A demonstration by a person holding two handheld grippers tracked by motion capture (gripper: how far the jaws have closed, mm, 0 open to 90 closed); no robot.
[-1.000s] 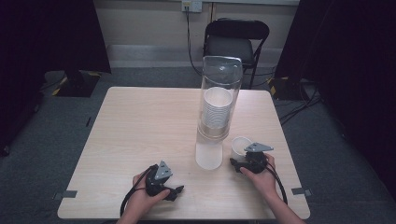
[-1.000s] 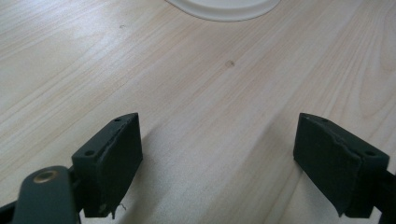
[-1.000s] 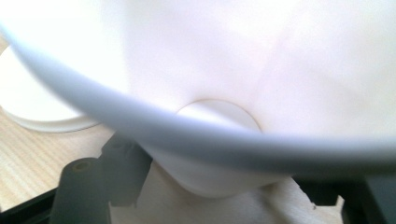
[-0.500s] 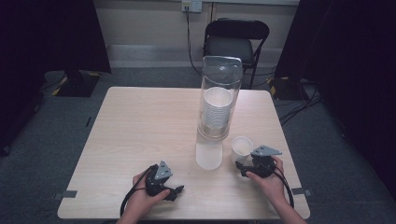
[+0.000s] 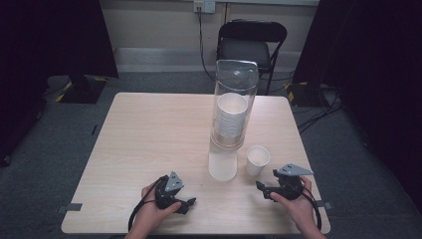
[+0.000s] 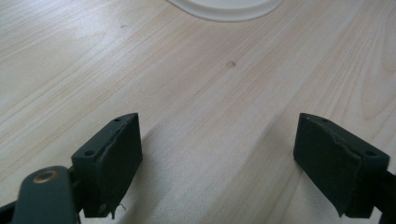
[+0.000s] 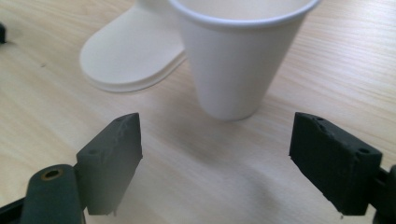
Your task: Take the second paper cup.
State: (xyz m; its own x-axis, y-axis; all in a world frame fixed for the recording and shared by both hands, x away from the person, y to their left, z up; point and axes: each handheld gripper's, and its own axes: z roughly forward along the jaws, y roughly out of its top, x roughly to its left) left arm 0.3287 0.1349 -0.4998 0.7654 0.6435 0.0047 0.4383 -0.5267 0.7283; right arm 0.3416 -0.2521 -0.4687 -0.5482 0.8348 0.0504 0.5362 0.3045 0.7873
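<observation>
A white paper cup (image 5: pixel 258 159) stands upright on the wooden table (image 5: pixel 149 134), just right of a tall clear dispenser tube (image 5: pixel 234 107) that holds a stack of the same cups. My right gripper (image 5: pixel 262 190) sits a little nearer than the cup. In the right gripper view the cup (image 7: pixel 238 60) stands free just ahead of the gripper (image 7: pixel 215 163), whose jaws have just been opening and hold nothing. My left gripper (image 5: pixel 188 204) rests near the front edge. It is open (image 6: pixel 219 158) over bare wood.
The dispenser's white base (image 5: pixel 222 167) lies between the two grippers; its rim shows as a white base edge (image 6: pixel 224 4) and beside the cup as a white base plate (image 7: pixel 130 56). A black chair (image 5: pixel 251 45) stands behind the table.
My right gripper has pulled back from the cup toward the near right, and its jaws have widened. The cup stays standing on the table. The left gripper has not moved.
</observation>
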